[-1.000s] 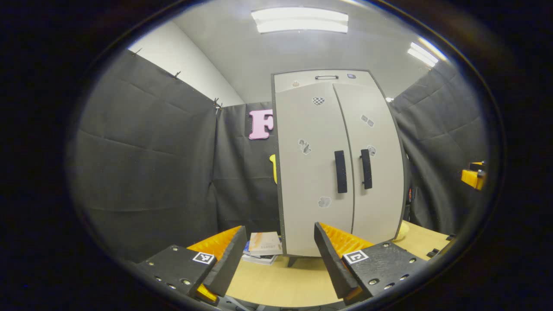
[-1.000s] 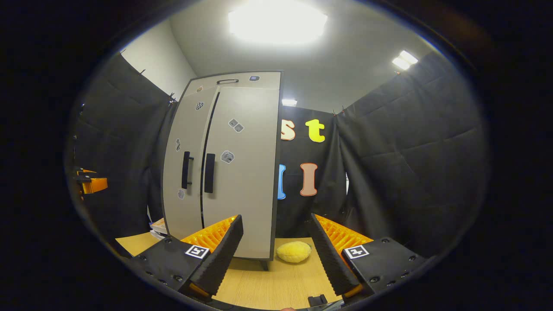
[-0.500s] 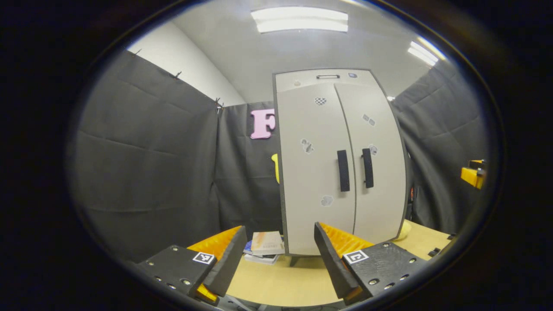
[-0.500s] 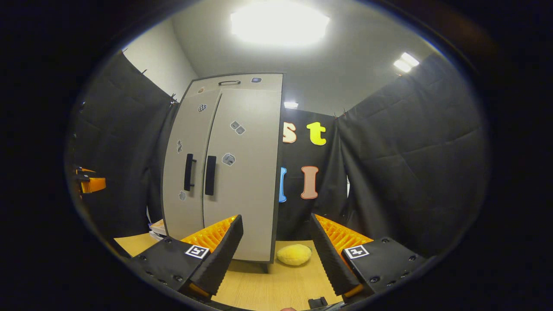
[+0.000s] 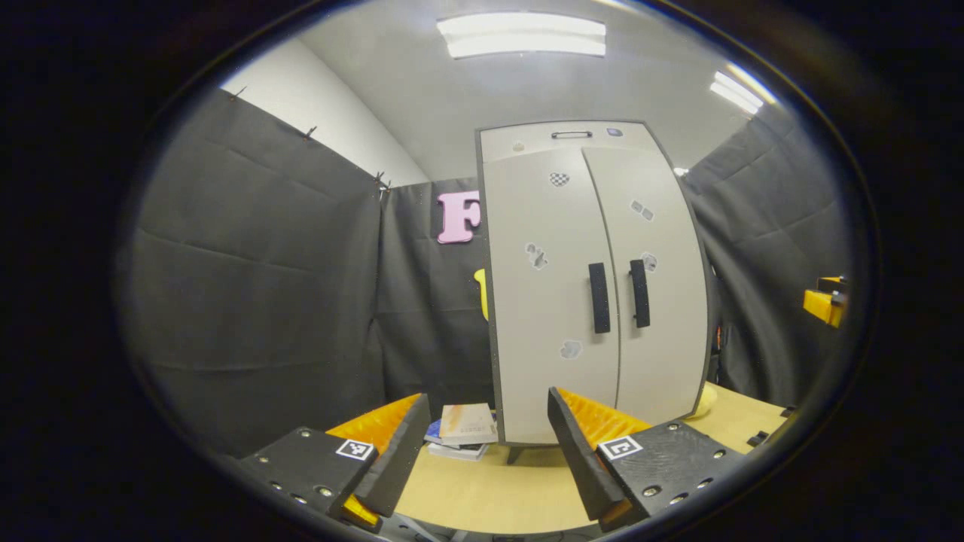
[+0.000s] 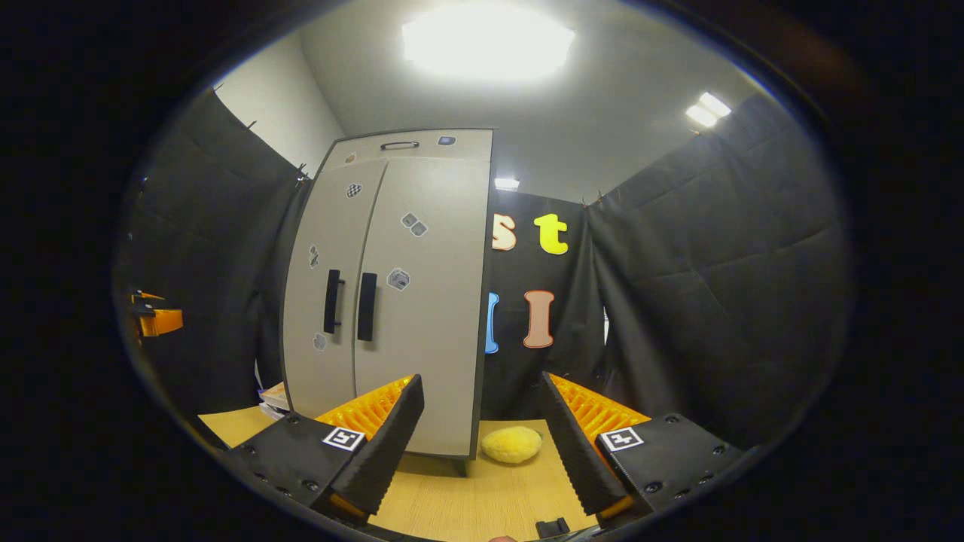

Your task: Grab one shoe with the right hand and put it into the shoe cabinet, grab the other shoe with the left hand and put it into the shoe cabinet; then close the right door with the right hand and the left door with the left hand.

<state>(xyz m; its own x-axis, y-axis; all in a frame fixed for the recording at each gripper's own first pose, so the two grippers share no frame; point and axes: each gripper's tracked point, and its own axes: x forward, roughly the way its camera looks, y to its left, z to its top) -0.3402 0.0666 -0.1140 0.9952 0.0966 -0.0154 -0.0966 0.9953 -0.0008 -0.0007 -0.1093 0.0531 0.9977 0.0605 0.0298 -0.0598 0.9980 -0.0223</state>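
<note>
on the table [image 5: 482,497], upright shoe cabinet [image 5: 595,286], long axis vertical

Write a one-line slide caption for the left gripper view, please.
Open left tool faces the shoe cabinet, both doors shut.

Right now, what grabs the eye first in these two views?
The tall pale cabinet stands at the back of the wooden table, both doors shut and two dark handles side by side at the middle. A yellow fluffy ball lies on the table beside its right foot, and a small stack of books sits at its left. Both the left gripper and right gripper are open and hold nothing.
</note>
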